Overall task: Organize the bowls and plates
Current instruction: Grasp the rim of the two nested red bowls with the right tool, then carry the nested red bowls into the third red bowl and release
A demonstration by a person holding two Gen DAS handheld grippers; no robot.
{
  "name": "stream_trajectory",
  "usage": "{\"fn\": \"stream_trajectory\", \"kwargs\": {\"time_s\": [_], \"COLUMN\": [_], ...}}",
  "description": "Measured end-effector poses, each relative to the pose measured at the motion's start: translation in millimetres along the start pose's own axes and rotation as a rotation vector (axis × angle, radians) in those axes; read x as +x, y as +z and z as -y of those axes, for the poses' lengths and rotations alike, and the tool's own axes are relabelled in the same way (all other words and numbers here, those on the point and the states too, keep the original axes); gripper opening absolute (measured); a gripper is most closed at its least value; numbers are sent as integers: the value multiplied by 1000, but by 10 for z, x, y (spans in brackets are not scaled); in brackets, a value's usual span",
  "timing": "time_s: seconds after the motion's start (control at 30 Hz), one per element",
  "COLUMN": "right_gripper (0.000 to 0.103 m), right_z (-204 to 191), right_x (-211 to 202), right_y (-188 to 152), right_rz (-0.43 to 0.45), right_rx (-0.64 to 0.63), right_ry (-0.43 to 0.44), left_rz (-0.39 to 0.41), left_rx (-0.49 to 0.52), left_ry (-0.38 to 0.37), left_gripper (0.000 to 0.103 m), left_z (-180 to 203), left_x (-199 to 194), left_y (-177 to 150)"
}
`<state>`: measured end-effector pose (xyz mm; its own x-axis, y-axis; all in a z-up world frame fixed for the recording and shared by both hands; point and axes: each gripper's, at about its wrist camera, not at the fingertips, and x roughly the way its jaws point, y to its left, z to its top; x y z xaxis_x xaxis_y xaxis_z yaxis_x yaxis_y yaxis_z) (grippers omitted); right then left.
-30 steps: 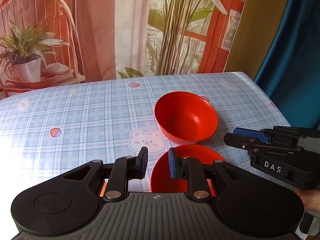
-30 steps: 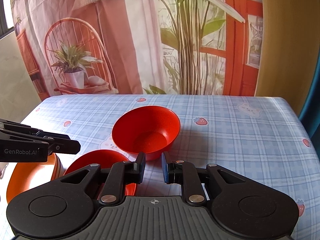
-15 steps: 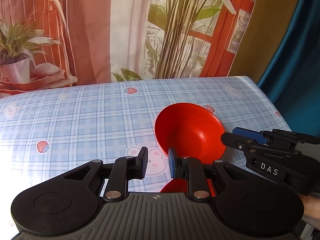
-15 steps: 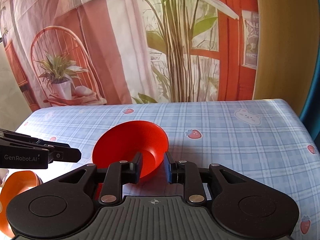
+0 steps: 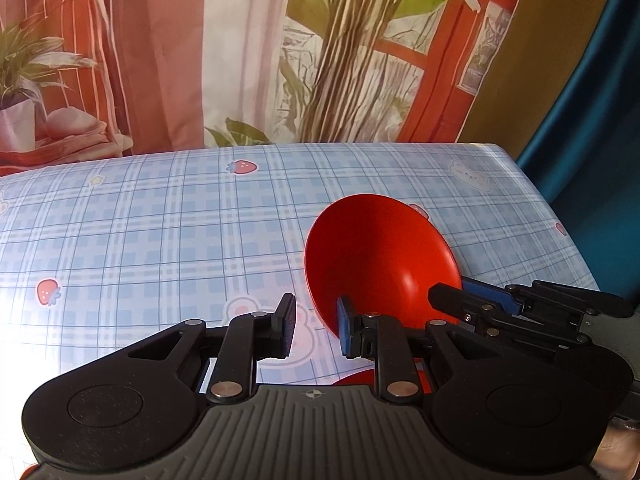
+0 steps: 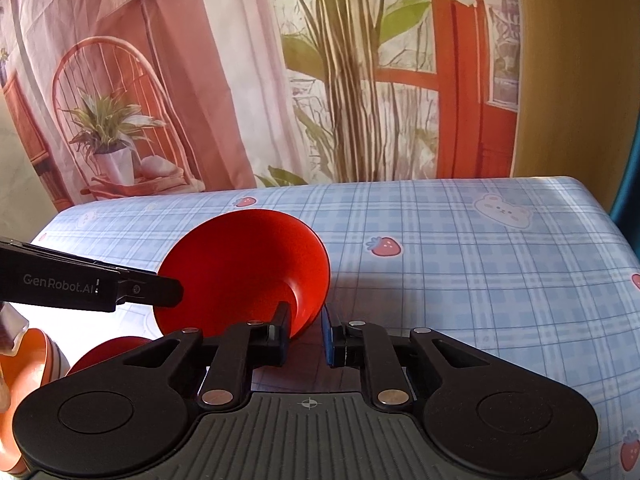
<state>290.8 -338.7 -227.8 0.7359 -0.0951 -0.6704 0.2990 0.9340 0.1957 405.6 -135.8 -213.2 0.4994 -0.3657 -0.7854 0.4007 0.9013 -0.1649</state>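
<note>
A tilted bowl (image 6: 244,268) sits on the desk (image 6: 460,280), with a second bowl (image 6: 108,350) nearer and a third (image 6: 28,364) at the near left.

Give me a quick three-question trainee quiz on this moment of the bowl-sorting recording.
1. True or false: the red bowl sits flat on the table.
2. Which has the red bowl's rim between its fingers? A. the left tool B. the right tool C. neither
3. In the right wrist view, what colour is the dish at the far left edge?

Key
1. False. It is tilted, with its opening turned toward the cameras.
2. B. The right tool's jaws are closing, with the rim between them.
3. Orange.
</note>
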Motion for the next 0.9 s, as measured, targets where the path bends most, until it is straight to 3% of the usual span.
{"fn": "stream_trajectory", "kwargs": {"time_s": [0.2, 0.43, 0.9], "right_gripper": [13, 13, 13], "right_z": [50, 52, -105], "right_x": [6, -25, -360], "right_y": [-33, -32, 146], "right_rz": [3, 16, 77], "right_rx": [17, 30, -8], "right_ry": [4, 12, 7], "left_rz": [-7, -1, 68], "left_rx": [13, 27, 50], "left_ry": [-40, -24, -14], "left_gripper": [23, 23, 23], "left_z": [33, 75, 135], "left_x": [49, 24, -395], "left_y": [-17, -41, 4]}}
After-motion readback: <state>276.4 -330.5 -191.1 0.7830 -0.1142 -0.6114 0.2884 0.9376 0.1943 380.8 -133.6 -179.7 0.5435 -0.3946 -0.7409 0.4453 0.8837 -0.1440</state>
